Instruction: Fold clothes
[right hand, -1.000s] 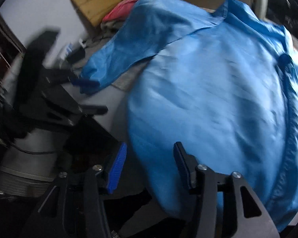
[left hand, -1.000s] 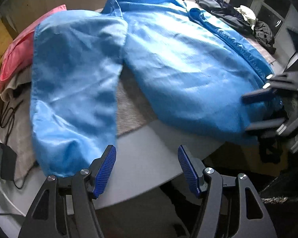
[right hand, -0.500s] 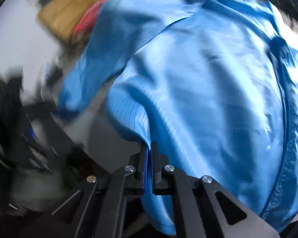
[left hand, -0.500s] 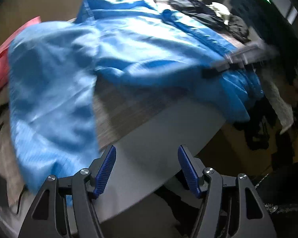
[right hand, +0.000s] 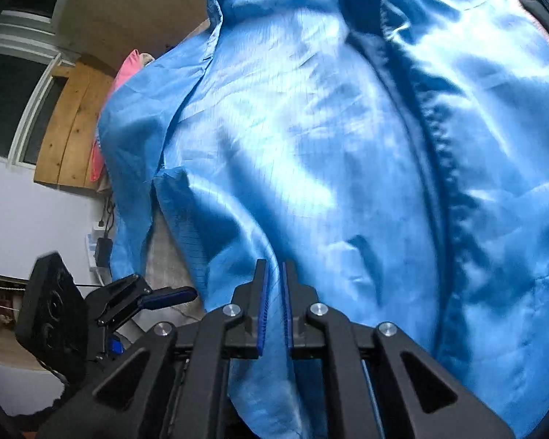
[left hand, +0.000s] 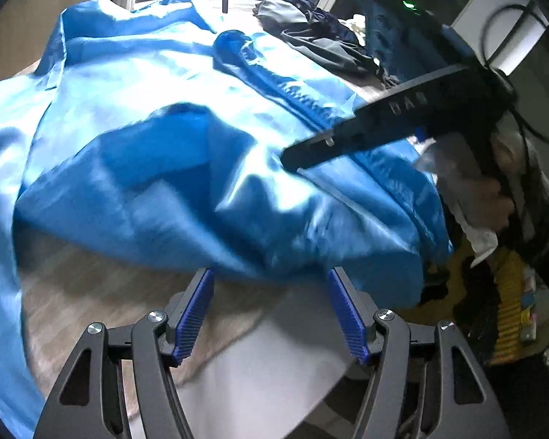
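So the biggest thing here is the shiny bright-blue satin-like jacket [left hand: 172,117], spread over most of the round pale-grey table [left hand: 260,376]. It's front side up with the zipper line running down it, collar end toward the window, and one sleeve draped off to the left side in the left wrist view. The near bottom corner of the jacket is lifted and bunched up into a fold rather than lying flat. There's also a beige woven mat [left hand: 102,300] under the jacket, showing on the near side of the tabletop.

Behind the jacket, at the far end of the table, sits a heap of dark navy and grey clothes [left hand: 318,33]. Off past the left sleeve in the right wrist view you get a pink cushion-looking thing [right hand: 122,84] and a light wooden board [right hand: 73,124] against the wall.

The right gripper [right hand: 273,292] has its blue-padded jaws pinched to a narrow gap on a ridge of the jacket's fabric near the hem, with the cloth running right up between the pads; the jaws are just easing open a touch. A person's hand [left hand: 490,201] holds its handle.

The left gripper [left hand: 271,311] has its jaws standing wide apart with nothing between them, hovering just in front of the jacket's near edge over the bare table.
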Motion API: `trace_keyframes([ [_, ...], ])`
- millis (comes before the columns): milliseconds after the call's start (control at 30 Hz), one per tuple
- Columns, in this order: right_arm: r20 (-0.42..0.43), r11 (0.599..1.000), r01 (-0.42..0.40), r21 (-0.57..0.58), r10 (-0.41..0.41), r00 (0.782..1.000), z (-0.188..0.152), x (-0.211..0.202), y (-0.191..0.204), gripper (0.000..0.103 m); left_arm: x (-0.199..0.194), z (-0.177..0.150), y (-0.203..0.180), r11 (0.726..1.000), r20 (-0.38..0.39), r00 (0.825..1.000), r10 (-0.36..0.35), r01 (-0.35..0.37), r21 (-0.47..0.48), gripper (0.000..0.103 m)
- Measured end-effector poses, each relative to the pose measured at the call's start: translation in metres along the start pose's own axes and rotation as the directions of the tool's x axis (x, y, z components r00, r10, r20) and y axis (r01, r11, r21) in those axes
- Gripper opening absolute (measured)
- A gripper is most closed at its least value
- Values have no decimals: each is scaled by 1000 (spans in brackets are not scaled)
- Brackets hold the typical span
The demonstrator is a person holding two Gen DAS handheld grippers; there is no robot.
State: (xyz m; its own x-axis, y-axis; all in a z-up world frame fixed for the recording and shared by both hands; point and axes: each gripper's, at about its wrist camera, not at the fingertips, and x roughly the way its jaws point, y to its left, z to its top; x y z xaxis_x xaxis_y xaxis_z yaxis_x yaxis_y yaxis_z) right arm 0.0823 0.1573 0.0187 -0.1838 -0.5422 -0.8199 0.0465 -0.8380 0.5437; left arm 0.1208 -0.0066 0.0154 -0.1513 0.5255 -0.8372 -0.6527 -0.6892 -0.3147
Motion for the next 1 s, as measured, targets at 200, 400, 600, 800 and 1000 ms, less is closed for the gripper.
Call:
trace_keyframes([
  [200, 16, 997, 31, -65, -30, 999, -10, -31, -11, 13, 15, 19, -13, 999, -11, 999, 38, -37, 10, 62],
  [400, -11, 994, -6, -111, 5, 1000, -22, -37, -21, 14, 23, 29, -26, 998, 4, 998, 62, -62, 12, 40],
  [600, -49, 991, -60, -122, 55, 997, -34, -36, -25, 14, -15, 11, -29, 993, 63, 993, 102, -98, -61, 12],
  [800, -91, 971, -114, -212, 97, 991, -54, -37, -4, 14, -84, -97, -12, 946, 9, 987, 163, -154, -286, 15],
  [1000, -168, 924, -88, -372, 26, 985, -75, -18, 34, 14, -86, -193, 6, 830, -234, 935, 268, -347, -436, 23],
])
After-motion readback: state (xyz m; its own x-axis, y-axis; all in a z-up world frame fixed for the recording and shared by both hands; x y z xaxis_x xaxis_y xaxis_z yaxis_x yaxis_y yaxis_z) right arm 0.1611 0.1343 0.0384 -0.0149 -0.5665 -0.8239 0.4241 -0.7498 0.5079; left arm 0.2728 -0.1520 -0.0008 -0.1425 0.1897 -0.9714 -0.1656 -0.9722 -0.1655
